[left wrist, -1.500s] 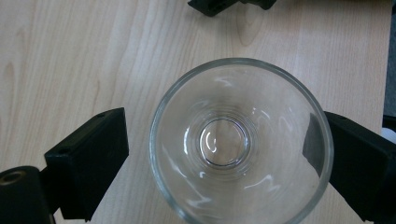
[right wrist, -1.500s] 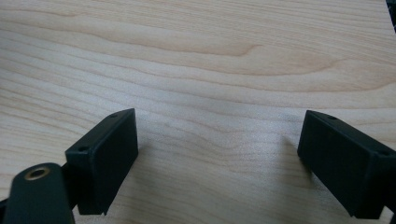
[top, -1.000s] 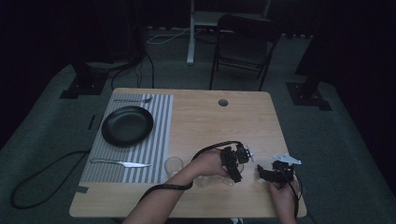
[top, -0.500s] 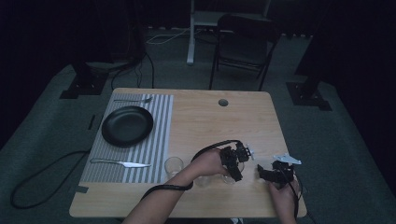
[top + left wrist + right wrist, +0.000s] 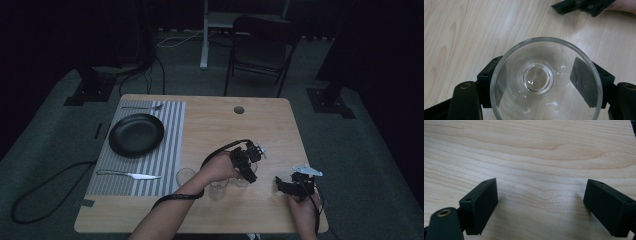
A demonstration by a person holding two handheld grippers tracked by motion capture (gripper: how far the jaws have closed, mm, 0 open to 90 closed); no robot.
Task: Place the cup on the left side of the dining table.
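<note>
Nearest you, your right gripper (image 5: 286, 184) rests low over bare pale wood close to the table's (image 5: 280, 125) front right corner, its jaws spread wide with nothing between them; the right gripper view shows just wood grain in the gap. A little farther in and to its left, your left gripper (image 5: 248, 169) stands over a clear glass (image 5: 546, 80), one jaw on each side of its wall. They sit against the glass, so you have hold of it; the left gripper view looks straight down into its open mouth and round base, with the tip of your other gripper beyond it. Two more glasses stand along the front edge: one (image 5: 218, 188) just beside your left hand (image 5: 220, 167), another (image 5: 185, 176) by the edge of the striped mat (image 5: 172, 150). On that mat lie a knife (image 5: 129, 174) near you, a black plate (image 5: 136, 134) mid-way, and a fork (image 5: 142, 107) at the far edge. The table's right half is open wood up to a small round hole (image 5: 239, 109) near the far edge. Beyond, the room is dark: grey carpet, a folding chair (image 5: 260, 50), stand bases (image 5: 330, 102) and cables (image 5: 50, 185) on the floor.
</note>
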